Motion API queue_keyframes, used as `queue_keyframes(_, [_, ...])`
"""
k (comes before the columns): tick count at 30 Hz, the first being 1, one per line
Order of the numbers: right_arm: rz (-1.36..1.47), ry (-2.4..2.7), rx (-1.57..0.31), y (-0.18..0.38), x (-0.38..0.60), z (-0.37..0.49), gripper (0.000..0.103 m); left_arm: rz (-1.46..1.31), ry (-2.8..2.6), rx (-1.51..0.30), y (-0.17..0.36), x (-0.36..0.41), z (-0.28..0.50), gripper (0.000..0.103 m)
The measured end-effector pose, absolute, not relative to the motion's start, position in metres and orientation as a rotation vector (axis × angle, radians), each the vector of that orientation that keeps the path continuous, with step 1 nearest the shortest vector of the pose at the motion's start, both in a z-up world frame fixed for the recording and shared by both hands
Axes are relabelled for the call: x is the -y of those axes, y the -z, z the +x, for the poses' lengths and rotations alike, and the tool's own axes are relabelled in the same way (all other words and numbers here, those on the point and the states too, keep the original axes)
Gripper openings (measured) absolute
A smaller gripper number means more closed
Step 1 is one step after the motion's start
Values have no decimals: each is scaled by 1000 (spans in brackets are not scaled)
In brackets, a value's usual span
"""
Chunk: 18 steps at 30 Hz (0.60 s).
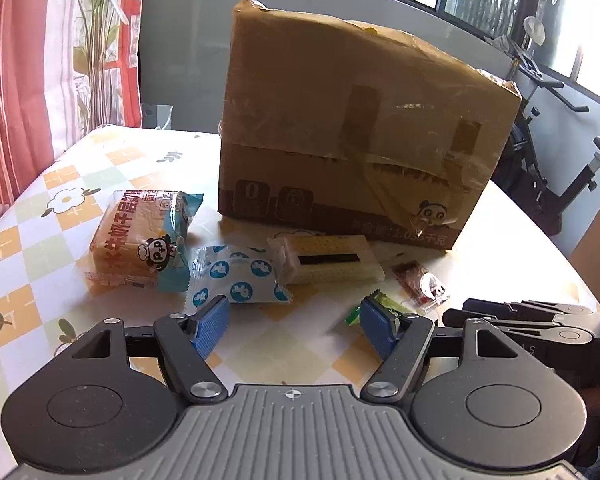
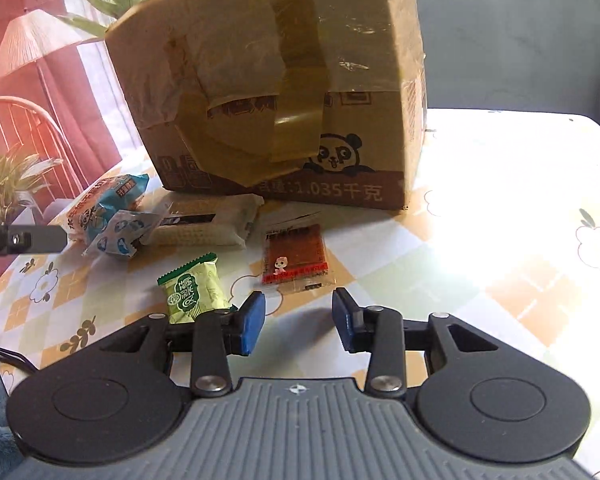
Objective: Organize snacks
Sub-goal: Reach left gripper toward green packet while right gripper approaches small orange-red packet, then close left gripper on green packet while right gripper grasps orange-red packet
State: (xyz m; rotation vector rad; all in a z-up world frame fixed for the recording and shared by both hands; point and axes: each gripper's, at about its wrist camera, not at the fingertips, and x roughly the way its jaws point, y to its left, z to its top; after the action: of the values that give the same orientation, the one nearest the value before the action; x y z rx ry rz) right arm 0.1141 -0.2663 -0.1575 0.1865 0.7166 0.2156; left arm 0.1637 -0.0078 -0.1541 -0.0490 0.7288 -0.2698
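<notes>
Several snacks lie on the checked tablecloth in front of a taped cardboard box (image 1: 360, 128) (image 2: 280, 92). From left to right they are a panda bread pack (image 1: 140, 240) (image 2: 100, 204), a white packet with blue dots (image 1: 236, 280) (image 2: 116, 236), a long cracker pack (image 1: 332, 260) (image 2: 208, 224), a green packet (image 1: 354, 314) (image 2: 192, 288) and a red-brown sachet (image 1: 420, 284) (image 2: 296, 256). My left gripper (image 1: 294, 308) is open, just short of the dotted packet, and its right finger partly hides the green packet. My right gripper (image 2: 298, 300) stands narrowly open over bare cloth, below the sachet.
The table (image 2: 500, 200) is sunlit to the right of the box. An exercise bike (image 1: 548, 152) stands beyond the table's right edge. A red curtain and plants (image 1: 100, 40) are at the far left. A chair back (image 2: 28, 120) stands at the left.
</notes>
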Motion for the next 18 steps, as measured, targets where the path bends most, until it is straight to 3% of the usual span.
queue_keyframes(8, [58,-225,-747,151,239,114,43,-80,294,-757,162,5,163,72])
queue_keyframes(18, [110,-246,-678,145,238,112,43,-87,282,-785,173,9,175,68])
